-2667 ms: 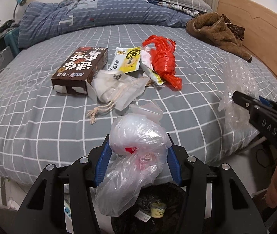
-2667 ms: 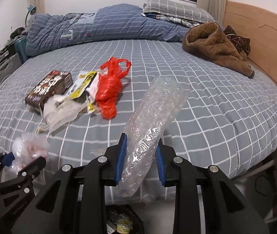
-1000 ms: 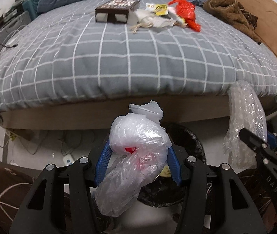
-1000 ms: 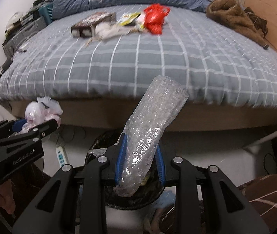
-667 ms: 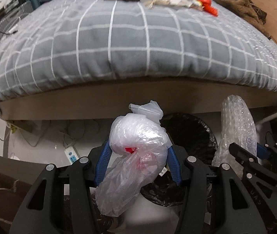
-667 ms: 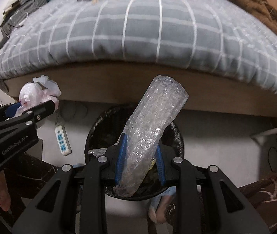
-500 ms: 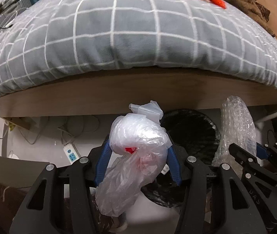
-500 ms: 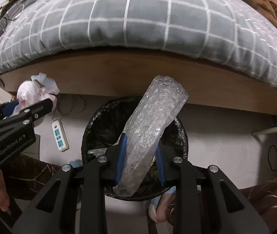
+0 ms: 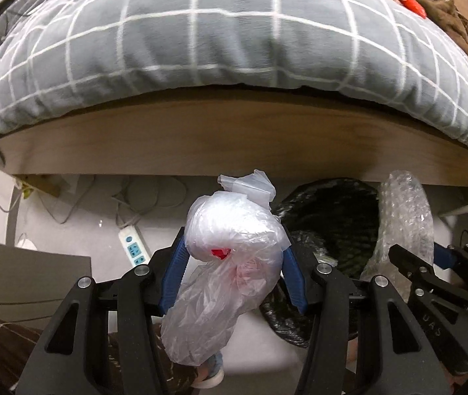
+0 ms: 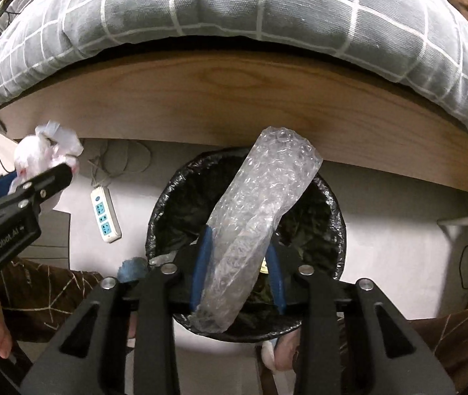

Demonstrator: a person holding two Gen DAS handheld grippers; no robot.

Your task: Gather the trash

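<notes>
Right gripper (image 10: 237, 263) opening: crinkly bubble wrap (image 10: 260, 217).

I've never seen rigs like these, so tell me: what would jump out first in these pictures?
First, the bubble wrap roll between the opening jaws of the right gripper, directly over the black-lined trash bin beside the bed frame. Next, the crumpled plastic bag clamped in the left gripper, just left of the bin. Above both hangs the grey checked duvet.
</notes>
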